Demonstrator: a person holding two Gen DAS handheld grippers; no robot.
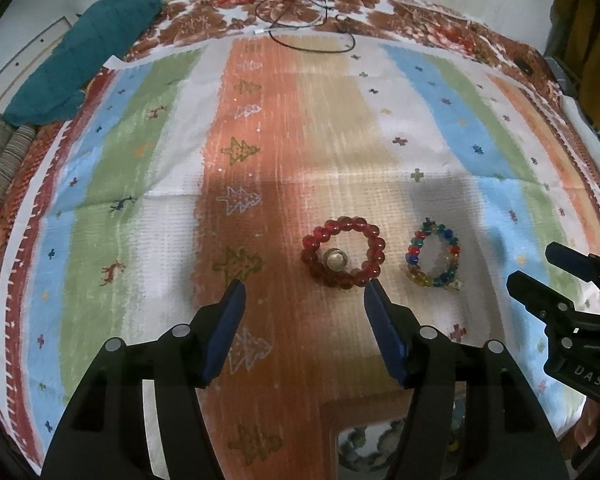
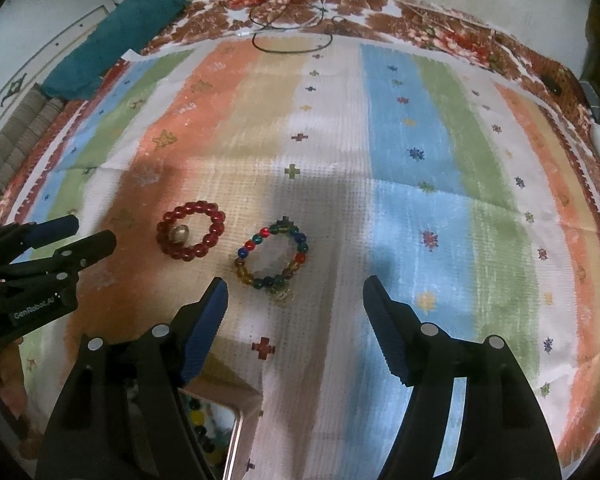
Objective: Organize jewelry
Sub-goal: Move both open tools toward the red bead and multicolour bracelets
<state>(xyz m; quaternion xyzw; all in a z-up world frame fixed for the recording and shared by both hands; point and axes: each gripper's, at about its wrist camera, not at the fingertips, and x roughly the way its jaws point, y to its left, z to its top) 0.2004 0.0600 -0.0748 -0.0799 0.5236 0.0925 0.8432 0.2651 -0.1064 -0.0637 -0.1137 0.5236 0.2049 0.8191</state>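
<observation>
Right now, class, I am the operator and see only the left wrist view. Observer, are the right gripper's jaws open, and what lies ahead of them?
Observer: Open and holding nothing. The multicoloured bracelet lies just ahead of the right gripper, nearer its left finger.
Operator: What colours are the beads in the box below me?
Observer: The box shows green and yellow beads inside.
Operator: Is there any label on my own gripper?
Observer: The left gripper reads "GenRobot.AI" on its side.
</observation>
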